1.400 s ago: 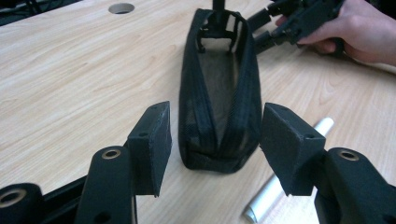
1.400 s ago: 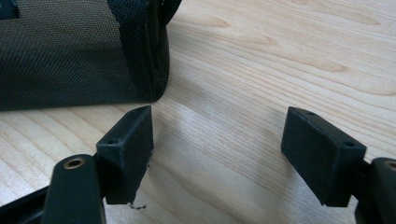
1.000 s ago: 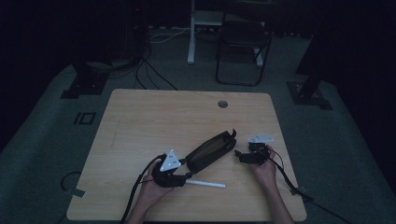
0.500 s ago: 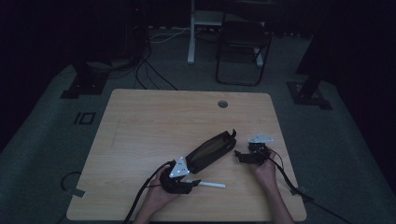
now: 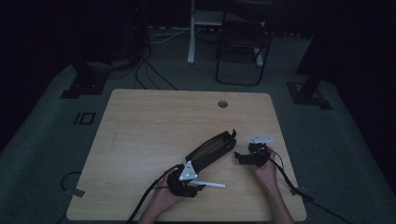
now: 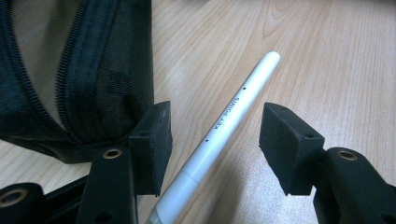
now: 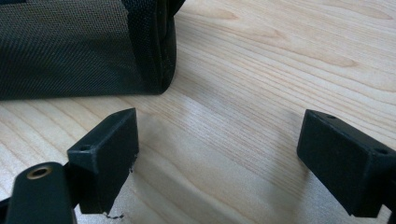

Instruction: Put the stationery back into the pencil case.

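High view: my left gripper [image 5: 196,188] sits low on the pale wooden counter [image 5: 154,121], its tips at the near end of the slim white plastic pen [image 5: 210,185]; my right gripper [image 5: 239,157] rests just off the far end of the long black mesh zip pouch [image 5: 212,149], which lies slantwise between my two hands.

Left gripper view: the lettering "KEY POINTS" along the white pen's barrel [image 6: 224,135] and the open zipper teeth of the black pouch [image 6: 79,70] can be read here, detail too small to make out from above.

Right gripper view: the woven side and stitched end seam of the pouch [image 7: 84,46] show close up, with bare wood grain of the counter [image 7: 280,70] beyond.

Left gripper, opening: my jaws stand apart, wider than the pen; the pen lies flat on the counter between them, slanting up to the right.

Left gripper, contact: the pen runs close past my left pad [image 6: 152,140]; whether it touches I cannot tell. The right pad [image 6: 287,144] is clear of it. Nothing is gripped.

Right gripper, opening: my jaws are spread wide, with bare counter between the pads [image 7: 105,154].

Right gripper, contact: I hold nothing; the pouch end lies just beyond my left pad, apart from it.

Pen, position: on the counter just beside the pouch's near end.
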Tool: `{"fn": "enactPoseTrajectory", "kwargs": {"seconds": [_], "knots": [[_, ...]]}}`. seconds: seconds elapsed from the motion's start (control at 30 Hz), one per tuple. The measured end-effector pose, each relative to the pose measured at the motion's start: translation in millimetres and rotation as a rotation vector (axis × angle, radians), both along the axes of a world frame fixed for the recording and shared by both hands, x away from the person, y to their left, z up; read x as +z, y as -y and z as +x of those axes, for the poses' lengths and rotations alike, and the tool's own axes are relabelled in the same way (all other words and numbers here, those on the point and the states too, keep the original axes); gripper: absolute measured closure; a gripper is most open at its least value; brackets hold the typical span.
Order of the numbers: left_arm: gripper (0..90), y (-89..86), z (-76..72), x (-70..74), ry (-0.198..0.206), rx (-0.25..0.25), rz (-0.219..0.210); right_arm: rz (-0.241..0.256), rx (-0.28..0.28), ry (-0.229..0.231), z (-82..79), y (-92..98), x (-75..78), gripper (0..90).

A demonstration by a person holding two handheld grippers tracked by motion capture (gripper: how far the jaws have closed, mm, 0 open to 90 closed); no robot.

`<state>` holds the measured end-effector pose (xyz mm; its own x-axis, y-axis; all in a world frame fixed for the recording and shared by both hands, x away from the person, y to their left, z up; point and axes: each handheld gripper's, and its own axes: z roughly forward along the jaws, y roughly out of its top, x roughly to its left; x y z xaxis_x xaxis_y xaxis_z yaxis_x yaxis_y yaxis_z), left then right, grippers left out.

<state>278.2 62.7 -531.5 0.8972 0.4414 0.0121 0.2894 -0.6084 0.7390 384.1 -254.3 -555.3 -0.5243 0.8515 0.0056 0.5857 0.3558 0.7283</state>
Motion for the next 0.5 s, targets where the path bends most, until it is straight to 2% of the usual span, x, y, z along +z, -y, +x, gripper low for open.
{"fn": "enactPoseTrajectory", "kwargs": {"seconds": [0.5], "knots": [[45.6,11.2,4.2,-12.7,-0.019,-0.021,0.05,0.002,0.002,-0.001,-0.5,0.2,0.0,12.8]]}}
